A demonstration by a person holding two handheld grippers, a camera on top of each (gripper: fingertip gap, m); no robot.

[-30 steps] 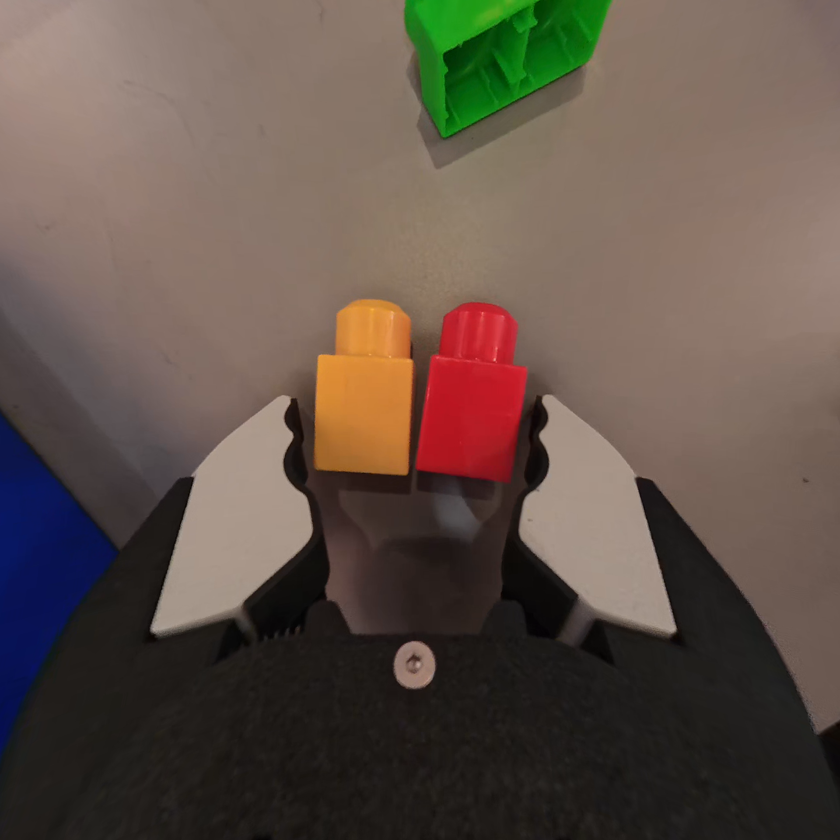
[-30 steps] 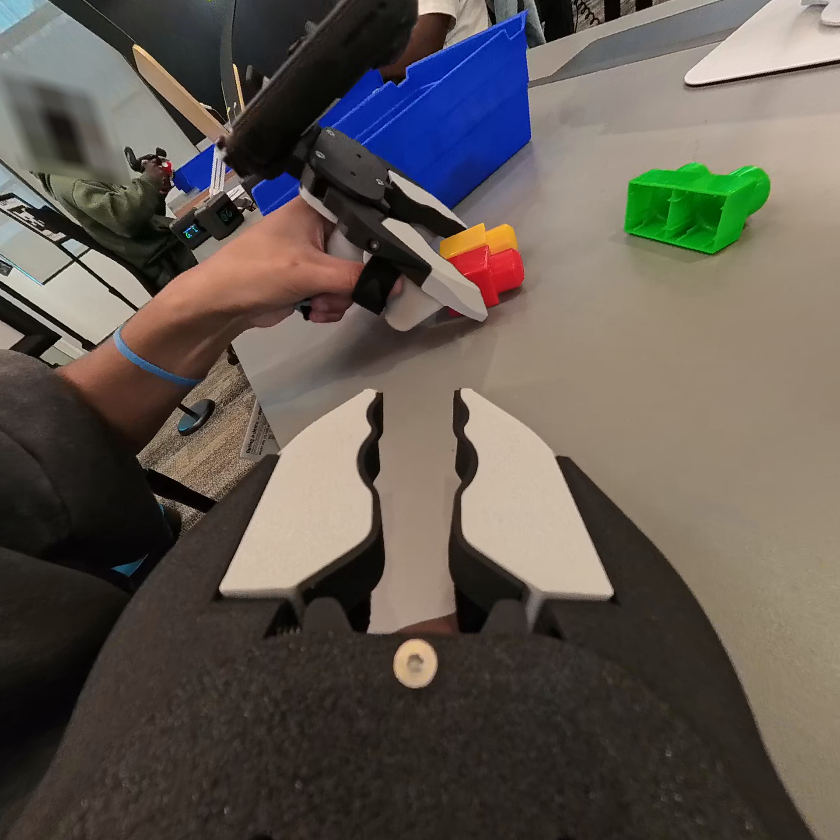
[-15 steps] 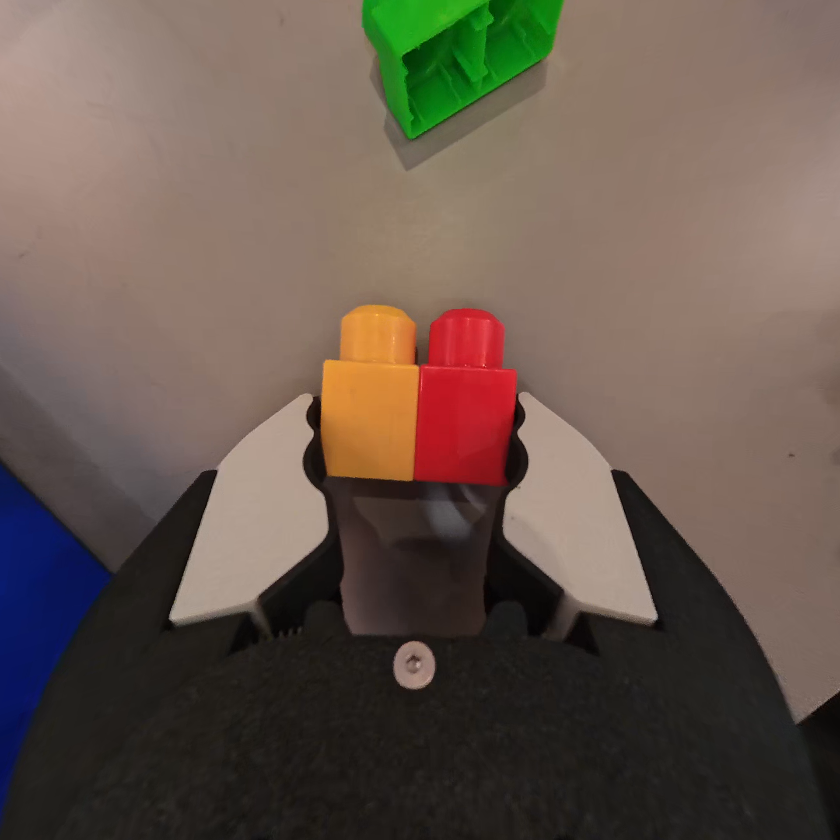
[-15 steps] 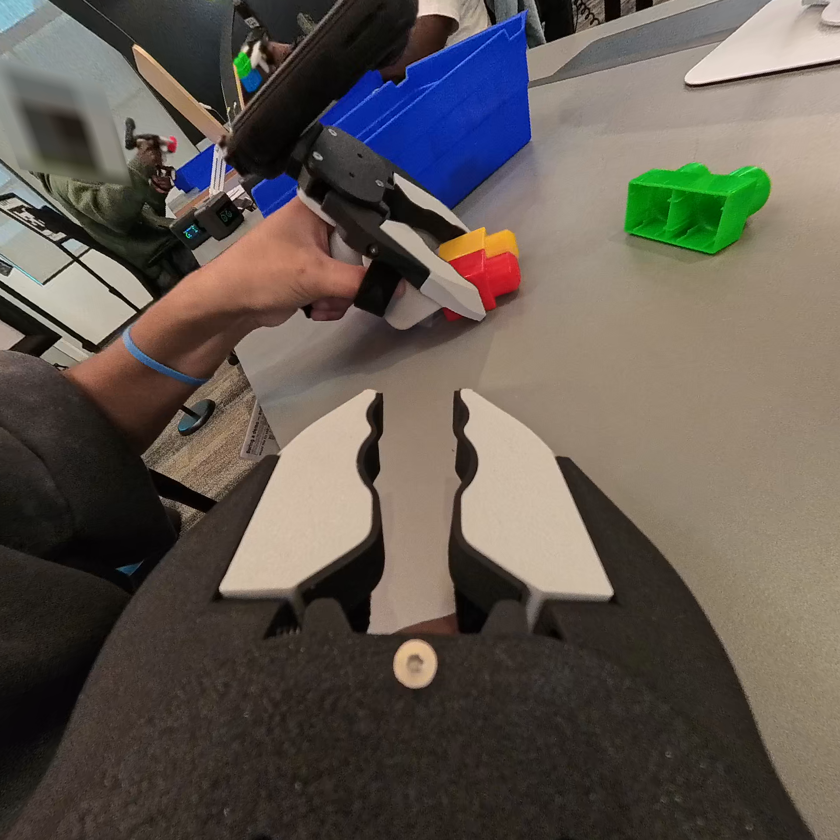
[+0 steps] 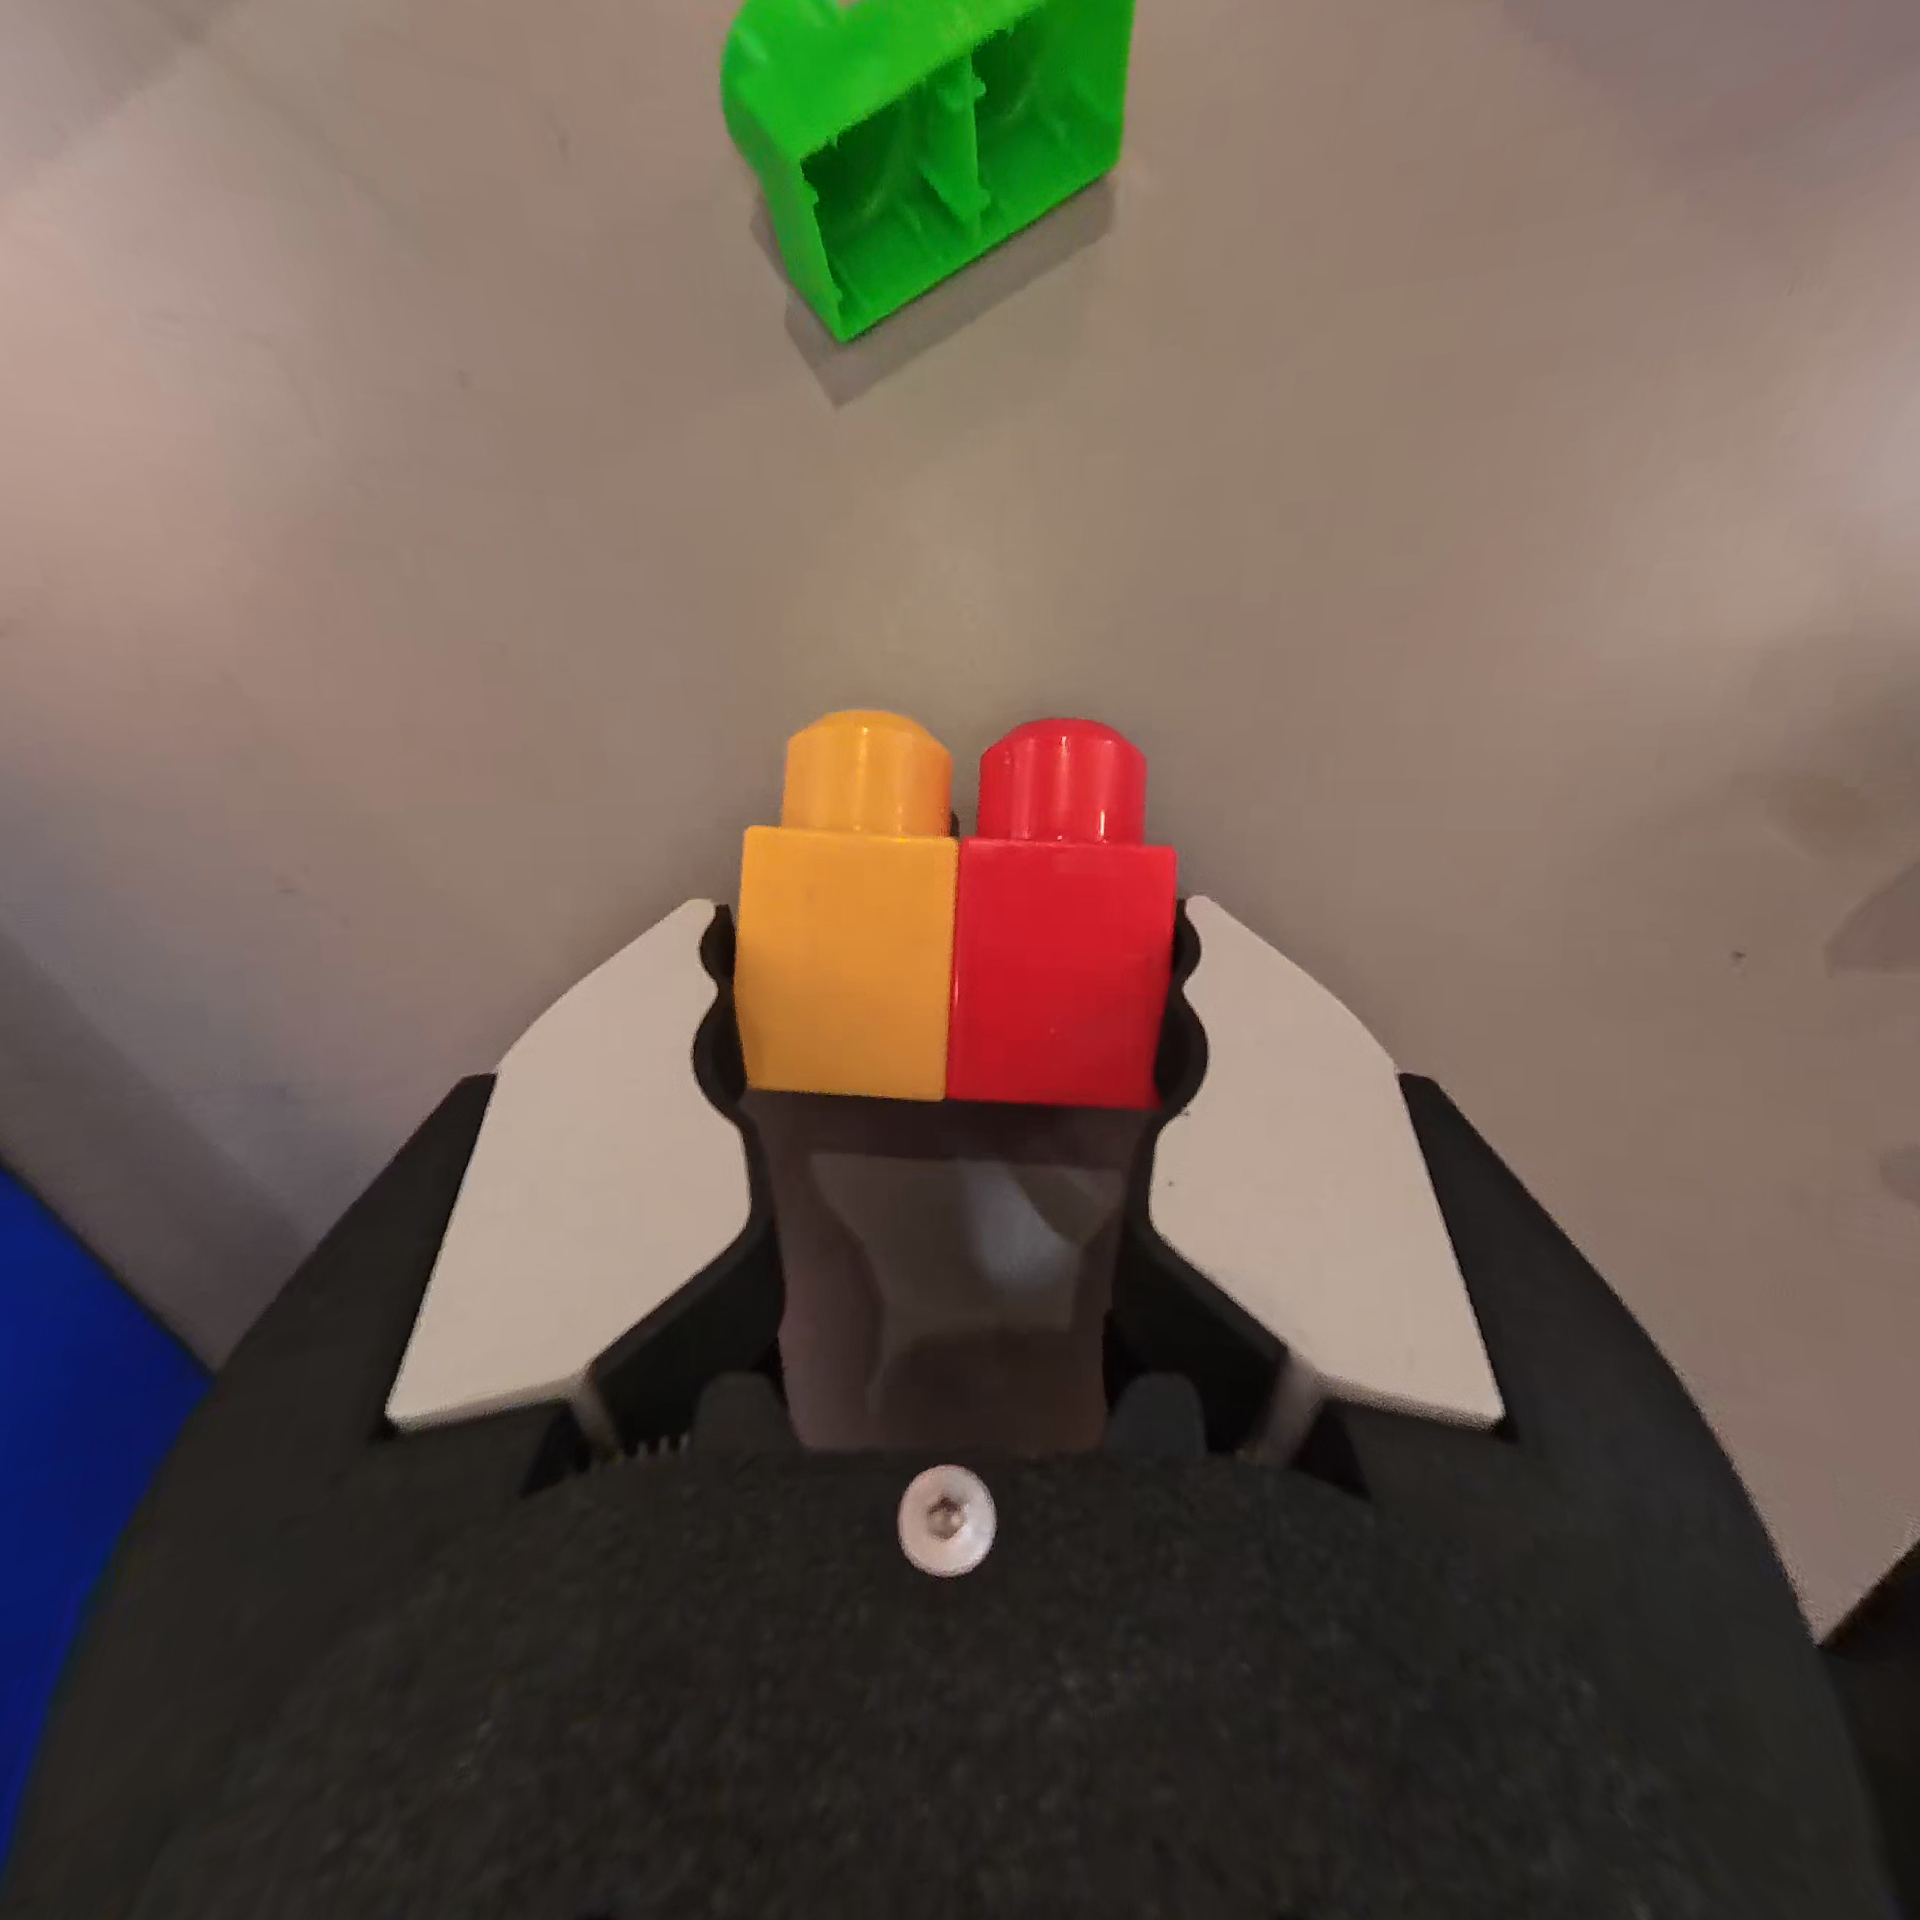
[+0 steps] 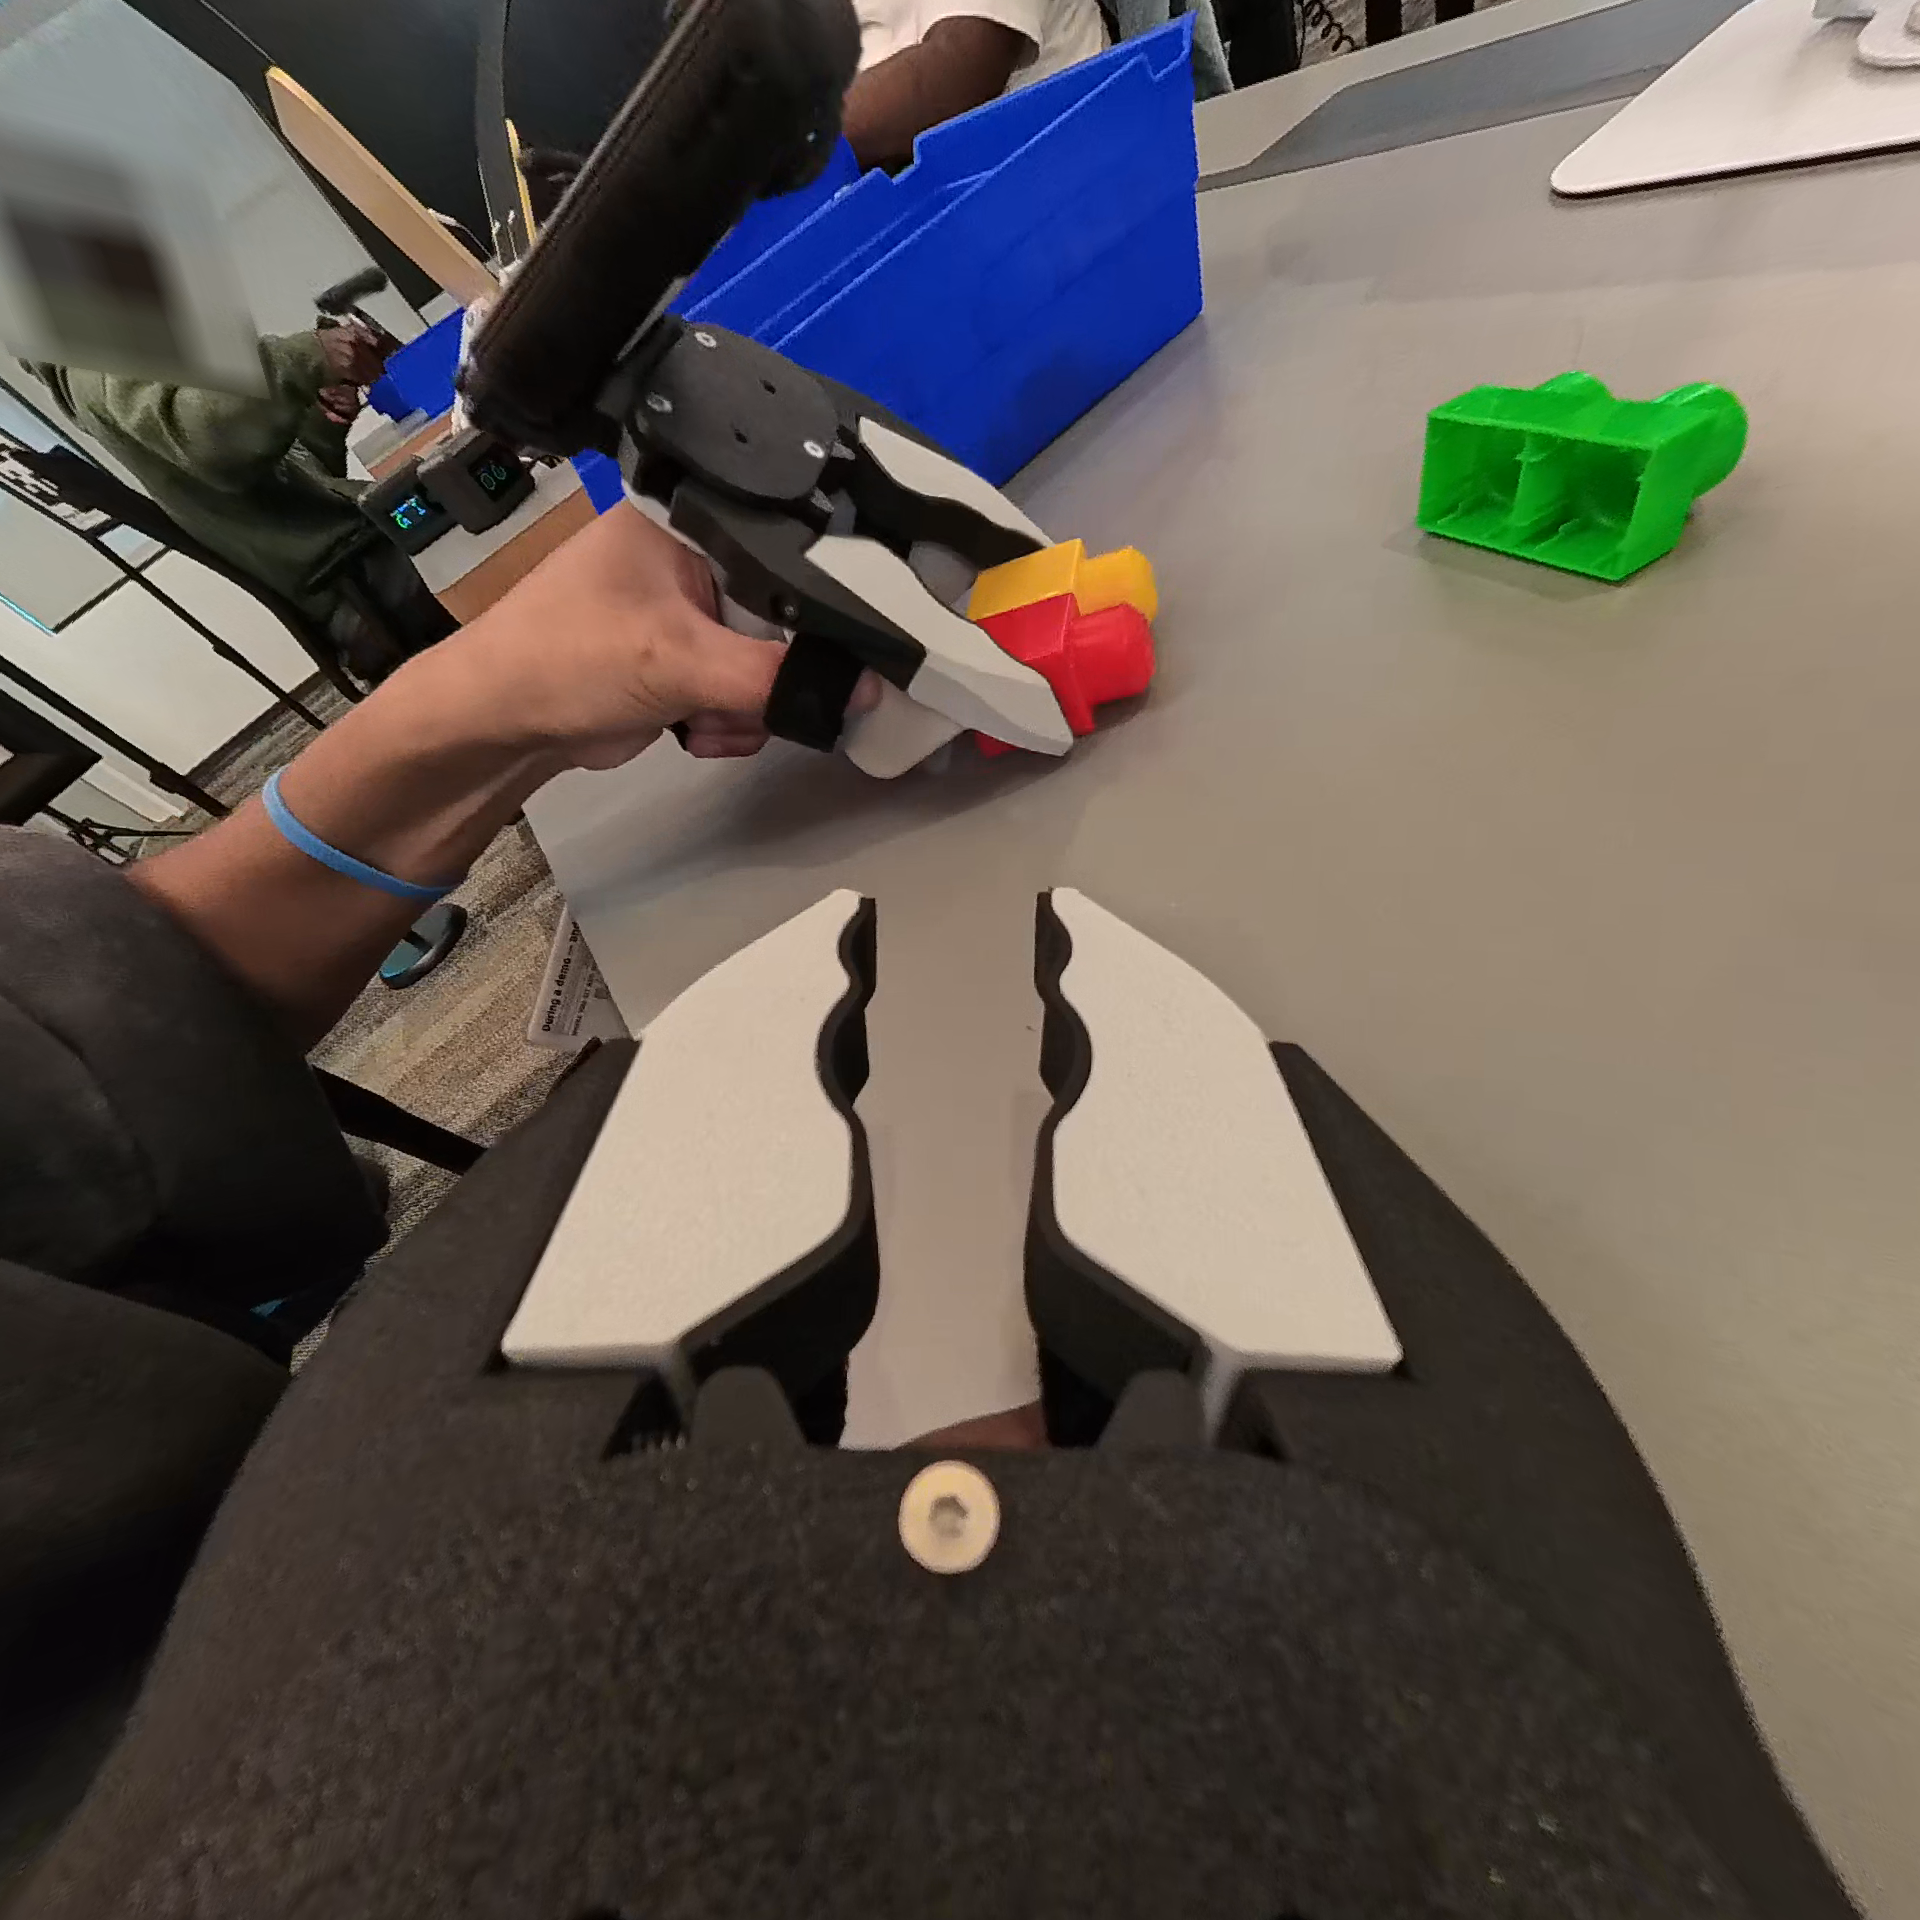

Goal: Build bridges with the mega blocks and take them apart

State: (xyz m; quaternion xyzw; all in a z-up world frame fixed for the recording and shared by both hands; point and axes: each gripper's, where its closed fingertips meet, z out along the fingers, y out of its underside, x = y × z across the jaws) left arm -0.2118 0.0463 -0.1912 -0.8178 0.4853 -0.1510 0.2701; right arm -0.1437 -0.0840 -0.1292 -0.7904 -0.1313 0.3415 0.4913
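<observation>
while the right gripper point(image 6: 954, 997) is held parted and empty above the grey table point(image 6: 1455, 935), the yellow block point(image 5: 847, 966) and red block point(image 5: 1060, 971) are clamped side by side by the left gripper point(image 5: 956, 935), with the green block point(image 5: 925, 156) lying well apart.

I'm seeing a blue bin point(image 6: 987, 270) sitting on the grey table point(image 6: 1455, 935) in the upper middle of the right wrist frame. A white flat base point(image 6: 1745, 114) is lying at upper right. A person in green point(image 6: 208, 447) is standing at far left.
</observation>
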